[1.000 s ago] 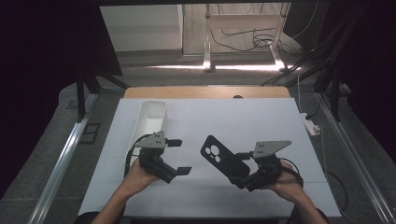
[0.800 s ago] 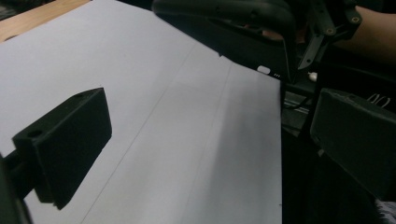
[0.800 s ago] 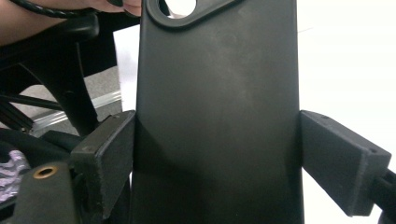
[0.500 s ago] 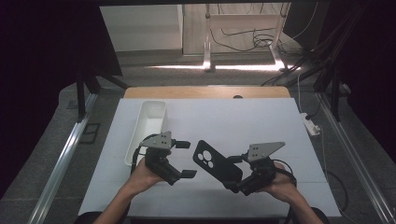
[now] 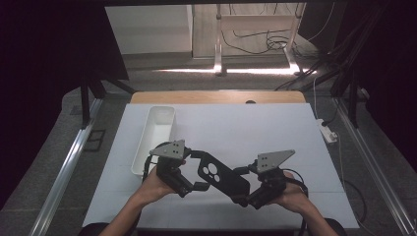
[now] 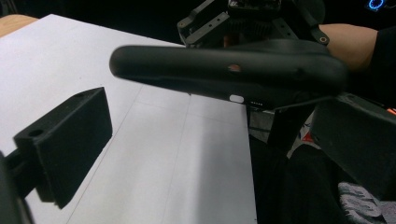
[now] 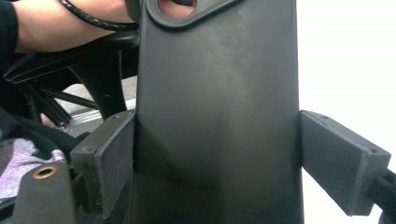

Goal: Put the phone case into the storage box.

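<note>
A black phone case (image 5: 221,174) with a camera cutout hangs just above the white table (image 5: 265,132), held flat. My right gripper (image 5: 241,188) is shut on its near end; in the right gripper view both pads (image 7: 109,154) press the case's (image 7: 215,93) long edges. My left gripper (image 5: 198,170) stands open around the case's camera end. Seen from the left gripper view, the case (image 6: 224,70) runs edge-on across the gap between the left gripper's (image 6: 210,114) two fingers (image 6: 70,144), and neither pad presses it.
A long white tray (image 5: 143,142) lies on the table's left side, just beyond my left hand. A white power strip (image 5: 327,131) sits off the right edge. A wooden strip (image 5: 216,97) borders the table's far side, with cables on the floor behind.
The right gripper carried the case left and lowered it flatter. The left gripper turned toward it, so its open jaws now flank the case's camera end.
</note>
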The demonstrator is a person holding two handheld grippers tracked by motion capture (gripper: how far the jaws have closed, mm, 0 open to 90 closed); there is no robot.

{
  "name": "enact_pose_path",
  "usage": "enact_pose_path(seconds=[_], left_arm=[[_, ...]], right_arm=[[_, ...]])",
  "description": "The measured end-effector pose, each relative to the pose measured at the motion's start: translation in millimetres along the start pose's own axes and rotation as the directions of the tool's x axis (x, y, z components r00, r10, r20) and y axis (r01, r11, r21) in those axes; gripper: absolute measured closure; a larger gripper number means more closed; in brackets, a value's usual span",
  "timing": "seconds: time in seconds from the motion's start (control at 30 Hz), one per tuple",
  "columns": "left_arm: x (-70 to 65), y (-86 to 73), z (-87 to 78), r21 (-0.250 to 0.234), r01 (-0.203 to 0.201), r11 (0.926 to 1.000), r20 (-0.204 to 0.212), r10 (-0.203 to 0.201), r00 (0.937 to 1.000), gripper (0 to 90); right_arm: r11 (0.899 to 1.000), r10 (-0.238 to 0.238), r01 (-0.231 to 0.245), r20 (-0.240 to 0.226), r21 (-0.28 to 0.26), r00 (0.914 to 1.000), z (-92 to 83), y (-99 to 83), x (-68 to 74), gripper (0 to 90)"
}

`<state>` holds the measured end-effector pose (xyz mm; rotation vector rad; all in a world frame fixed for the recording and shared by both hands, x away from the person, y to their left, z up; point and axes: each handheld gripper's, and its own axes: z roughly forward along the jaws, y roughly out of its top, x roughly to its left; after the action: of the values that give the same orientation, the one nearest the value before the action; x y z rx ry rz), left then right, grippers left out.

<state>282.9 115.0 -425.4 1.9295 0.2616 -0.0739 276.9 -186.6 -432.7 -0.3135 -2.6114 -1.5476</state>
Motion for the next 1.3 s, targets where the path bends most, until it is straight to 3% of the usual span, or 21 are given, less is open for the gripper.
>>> enact_pose_path(seconds=[0.43,0.7,0.87,1.1,1.3], left_arm=[[-4.2,0.6,2.4,-0.039,-0.032,0.9987,0.090,0.035,0.9953,7.3],[-2.0,0.3,1.2,-0.047,0.003,0.9989,0.140,0.003,0.9902,12.2],[-3.7,2.2,1.8,-0.020,0.015,0.9997,0.127,-0.013,0.9918,14.1],[-6.5,5.1,0.9,-0.018,0.021,0.9996,0.096,-0.019,0.9952,14.8],[-5.8,6.7,-1.5,0.010,0.026,0.9996,0.029,-0.026,0.9992,14.8]], right_arm=[[0.999,-0.041,0.041,-0.058,0.005,0.9975,4.9,0.9,3.0,14.4],[0.999,-0.046,0.048,-0.074,0.019,0.9962,4.8,-0.1,2.9,14.3],[0.998,-0.058,0.060,-0.065,0.029,0.9962,5.5,-1.7,2.8,13.8],[0.996,-0.083,0.084,-0.041,0.029,0.9957,5.0,-0.5,3.4,12.6],[0.996,-0.075,0.073,0.048,0.045,0.9960,6.8,-1.3,2.1,5.0]])
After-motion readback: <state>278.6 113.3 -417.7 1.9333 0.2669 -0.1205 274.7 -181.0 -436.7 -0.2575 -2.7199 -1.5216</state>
